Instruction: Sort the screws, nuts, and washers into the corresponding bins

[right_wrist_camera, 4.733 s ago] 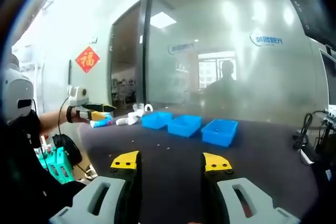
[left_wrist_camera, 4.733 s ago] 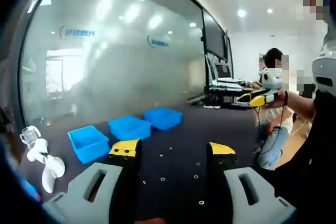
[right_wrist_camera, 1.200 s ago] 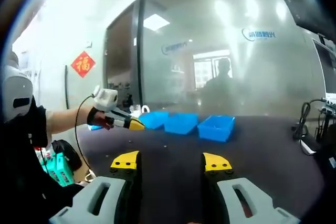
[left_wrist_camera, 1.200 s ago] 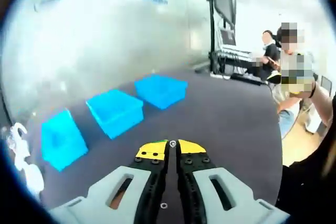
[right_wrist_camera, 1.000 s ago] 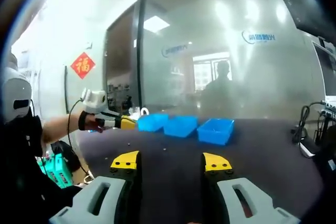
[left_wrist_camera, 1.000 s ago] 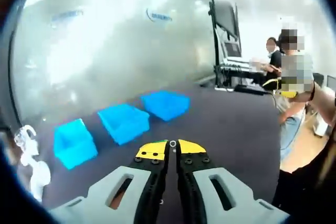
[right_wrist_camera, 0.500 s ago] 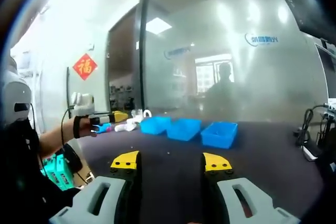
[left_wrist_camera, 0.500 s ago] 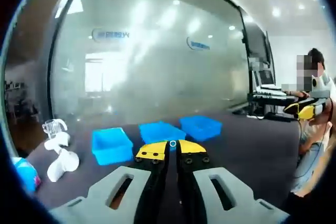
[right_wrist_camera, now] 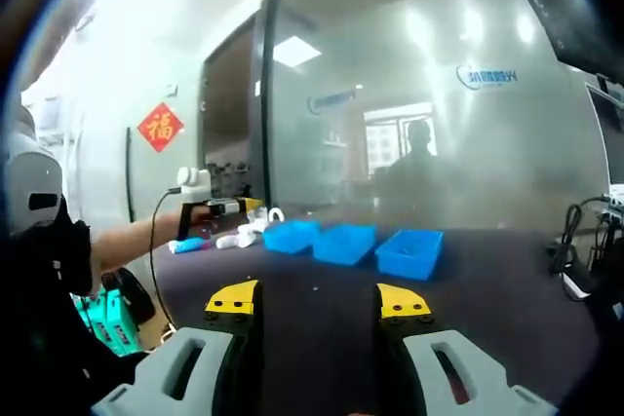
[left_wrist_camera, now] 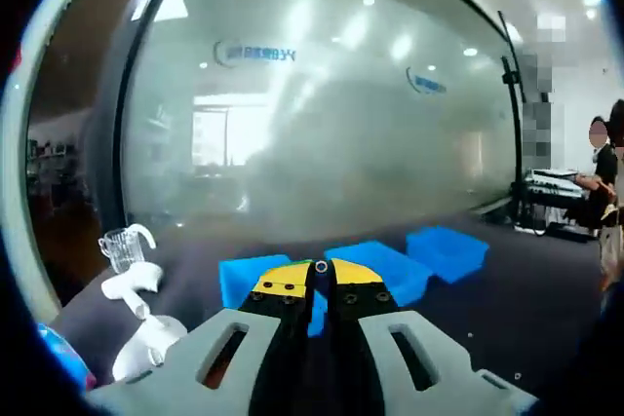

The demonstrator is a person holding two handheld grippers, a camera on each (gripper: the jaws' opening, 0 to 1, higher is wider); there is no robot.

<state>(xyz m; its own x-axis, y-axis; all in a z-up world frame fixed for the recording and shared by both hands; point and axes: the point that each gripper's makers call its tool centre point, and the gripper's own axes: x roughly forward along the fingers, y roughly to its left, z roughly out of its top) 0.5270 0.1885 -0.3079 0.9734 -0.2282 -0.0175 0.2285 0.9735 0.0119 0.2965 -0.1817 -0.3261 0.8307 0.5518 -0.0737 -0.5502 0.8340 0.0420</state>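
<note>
Three blue bins (left_wrist_camera: 356, 275) wait ahead; my left gripper (left_wrist_camera: 320, 276) pinches a small washer (left_wrist_camera: 321, 267) that could slip, right gripper (right_wrist_camera: 319, 301) fingers apart.

A dark table (right_wrist_camera: 487, 289) carries three blue bins (right_wrist_camera: 343, 242) in a row, side by side near the frosted glass wall. In the left gripper view the same bins (left_wrist_camera: 385, 268) sit ahead, with white plastic pieces (left_wrist_camera: 136, 314) lying on the table's left end. A few small bits of hardware (left_wrist_camera: 468, 336) dot the dark top.
</note>
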